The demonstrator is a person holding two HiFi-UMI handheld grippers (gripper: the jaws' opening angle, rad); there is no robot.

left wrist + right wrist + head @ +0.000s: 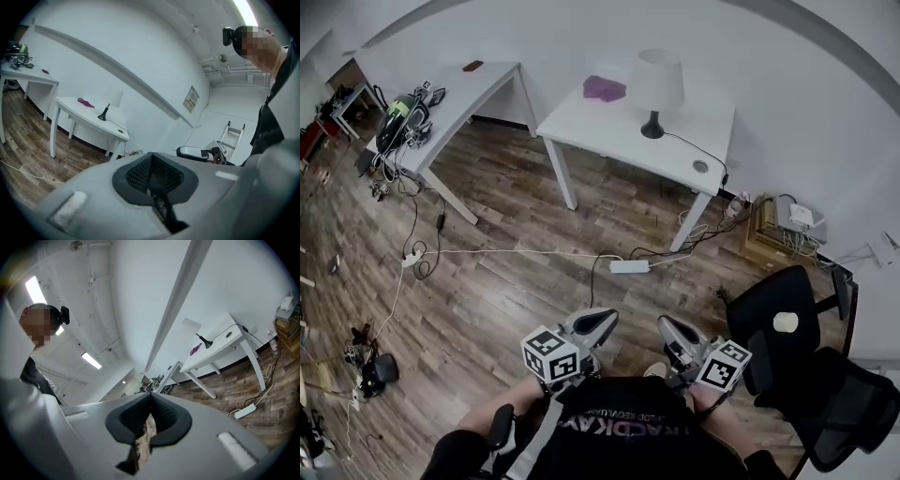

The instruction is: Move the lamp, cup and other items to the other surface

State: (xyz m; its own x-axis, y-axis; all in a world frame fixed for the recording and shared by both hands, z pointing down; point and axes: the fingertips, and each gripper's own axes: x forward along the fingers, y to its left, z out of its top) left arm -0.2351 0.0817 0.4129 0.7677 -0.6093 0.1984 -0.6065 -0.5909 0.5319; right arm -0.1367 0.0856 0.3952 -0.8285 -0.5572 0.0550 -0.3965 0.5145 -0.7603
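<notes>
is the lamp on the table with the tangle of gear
No, the lamp stands on the other table, beside a purple item.

Surfaces before you, with contents:

1. White table (609, 127), straight ahead. It holds a lamp (657, 86), upright, with a white shade and a dark base, its cord trailing toward the right edge. A purple item (605, 88) lies to the lamp's left, apart from it. A round grommet (701, 167) sits near the right front corner.
2. Second white table (478, 89), to your left. It holds a small dark flat object (472, 66) at the far end and a heap of cables and gear (405, 120) at the near end.
3. Wood-plank floor (506, 291). On it are a white power strip (629, 266) with cords, a wooden crate (769, 239) by the wall, and a black office chair (802, 361) at your right.
</notes>
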